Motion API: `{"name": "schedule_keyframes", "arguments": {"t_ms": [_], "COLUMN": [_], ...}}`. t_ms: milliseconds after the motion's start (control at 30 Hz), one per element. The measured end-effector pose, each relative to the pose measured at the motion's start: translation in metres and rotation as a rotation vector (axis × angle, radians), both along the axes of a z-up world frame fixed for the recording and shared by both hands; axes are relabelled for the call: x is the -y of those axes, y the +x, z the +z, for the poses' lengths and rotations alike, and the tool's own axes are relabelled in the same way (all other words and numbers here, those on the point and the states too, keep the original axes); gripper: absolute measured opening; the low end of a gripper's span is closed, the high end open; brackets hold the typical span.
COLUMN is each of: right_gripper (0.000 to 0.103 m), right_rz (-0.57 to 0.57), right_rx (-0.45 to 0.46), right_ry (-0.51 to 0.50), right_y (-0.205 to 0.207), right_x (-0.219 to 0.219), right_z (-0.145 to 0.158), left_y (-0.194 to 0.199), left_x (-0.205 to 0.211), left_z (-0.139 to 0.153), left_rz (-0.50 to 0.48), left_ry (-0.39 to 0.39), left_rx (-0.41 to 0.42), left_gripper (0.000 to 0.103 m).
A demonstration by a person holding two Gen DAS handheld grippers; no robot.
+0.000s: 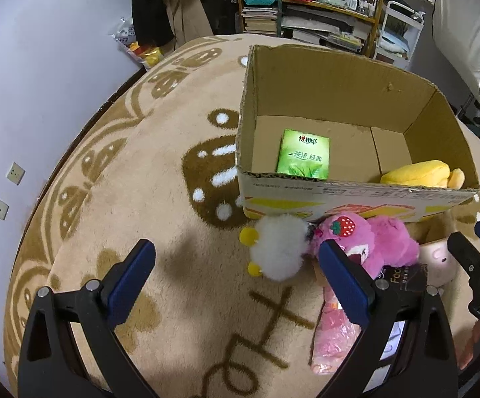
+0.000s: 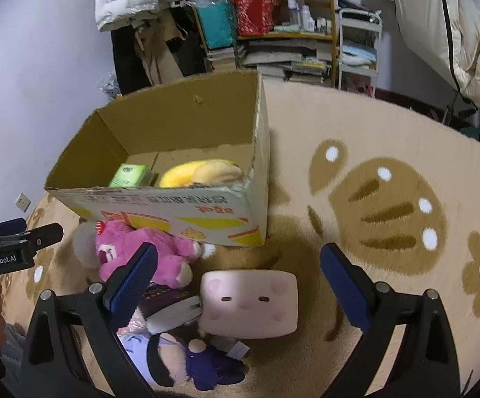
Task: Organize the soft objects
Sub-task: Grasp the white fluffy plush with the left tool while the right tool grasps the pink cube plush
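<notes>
- Left wrist view: left gripper (image 1: 236,258) spread wide, nothing between the fingers, hanging over the beige patterned carpet (image 1: 124,199).
- White fluffy toy (image 1: 281,247) sits ahead, just inside the right finger line, not touched by either finger.
- Pink strawberry bear (image 1: 376,242) lies right behind that right finger, touching the white toy and pressed up to the cardboard box (image 1: 339,99) front wall.
- Box is open on top, farther ahead and to the right; green tissue pack (image 1: 303,157) on its floor at left, yellow plush (image 1: 419,174) in the near right corner.
- Pink plastic-wrapped pack (image 1: 332,338) and a dark packet (image 1: 402,278) lie under/beside the right finger; pink square pillow (image 1: 439,262) partly visible at right.
- Right gripper (image 1: 475,242) shows at far right edge; cannot tell its spread from here.
- Right wrist view: right gripper (image 2: 238,262) wide apart, empty, hanging over the pile.
- Pink square pillow (image 2: 250,301) with a face lies between the two fingers, slightly nearer than the tips, no contact.
- Pink bear (image 2: 147,245) is at the left finger, partly hidden by it, against the box (image 2: 173,126) front.
- Dark-haired doll (image 2: 173,361) lies below the pillow, near the camera; dark packet (image 2: 167,298) with a white end between bear and pillow.
- Green pack (image 2: 130,175) and yellow plush (image 2: 200,174) inside the box.
- Left gripper (image 2: 24,235) at left edge, well left of the pillow.
</notes>
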State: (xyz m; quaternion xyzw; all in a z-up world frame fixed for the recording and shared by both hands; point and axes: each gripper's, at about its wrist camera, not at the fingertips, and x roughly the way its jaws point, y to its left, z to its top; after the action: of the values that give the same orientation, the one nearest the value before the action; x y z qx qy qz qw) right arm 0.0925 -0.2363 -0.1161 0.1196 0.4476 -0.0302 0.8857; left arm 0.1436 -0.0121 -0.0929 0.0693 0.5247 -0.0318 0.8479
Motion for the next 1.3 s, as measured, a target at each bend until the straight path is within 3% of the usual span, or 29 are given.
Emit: {"name": "schedule_keyframes", "arguments": {"t_ms": [400, 1100, 1233, 1300], "right_gripper": [0.102, 0.102, 0.094, 0.092], "right_rz": [-0.046, -0.057, -0.045, -0.041], "right_rx": [-0.140, -0.212, -0.213, -0.213], "right_ry": [0.046, 0.103, 0.112, 0.113], "right_y": [0.012, 0.023, 0.020, 0.019], "right_x": [0.011, 0.019, 0.015, 0.011], "right_z": [-0.036, -0.062, -0.064, -0.062], "left_y": [0.016, 0.028, 0.029, 0.029], "left_x": [0.000, 0.004, 0.004, 0.004], "left_z": [-0.030, -0.063, -0.064, -0.064], "left_rz": [0.031, 0.019, 0.008, 0.005], "left_ry": [0.025, -0.037, -0.043, -0.059], "left_rx": [-0.036, -0.100, -0.093, -0.094], "left_gripper": [0.098, 0.098, 0.097, 0.092]}}
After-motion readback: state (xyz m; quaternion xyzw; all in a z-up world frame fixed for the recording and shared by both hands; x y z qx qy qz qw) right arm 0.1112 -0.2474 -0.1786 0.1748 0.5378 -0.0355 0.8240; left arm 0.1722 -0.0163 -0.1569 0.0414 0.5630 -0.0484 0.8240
